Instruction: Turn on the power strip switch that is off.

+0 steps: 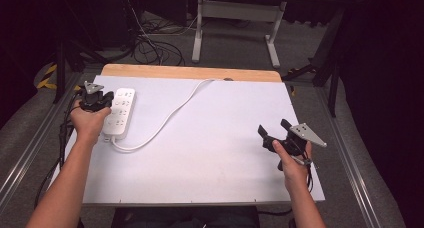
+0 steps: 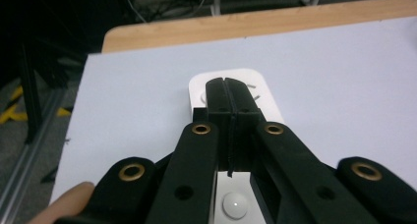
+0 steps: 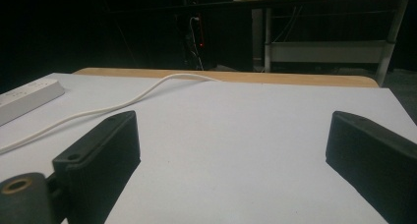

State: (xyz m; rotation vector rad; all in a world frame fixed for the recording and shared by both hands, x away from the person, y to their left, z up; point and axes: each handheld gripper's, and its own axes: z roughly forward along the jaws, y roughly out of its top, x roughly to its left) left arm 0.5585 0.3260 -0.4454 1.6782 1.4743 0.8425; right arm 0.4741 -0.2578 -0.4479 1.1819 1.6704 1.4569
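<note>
Pressing looks like the step going on now: the left tool (image 1: 103, 99) is sitting over the white power strip (image 1: 121, 113) at the left side of the worktop (image 1: 210, 153), with its two jaws squeezed tight together and nothing between them. In the left gripper view the closed tips (image 2: 227, 94) are pointing down at the top of the strip, and a round white button (image 2: 235, 206) is showing just under the tool's arms. I cannot tell if the tips are touching the strip or hanging just above it, because the tool is hiding that spot. The strip's white cord (image 1: 170, 113) is running from its near end and curving away toward the far edge of the worktop. The right tool (image 1: 277, 129) is waiting well apart at the right side, with its jaws spread wide and holding nothing. My guess is the next move is calling for the left tool to slide back toward the button and push straight down on it, gently, so the strip is not sliding.
</note>
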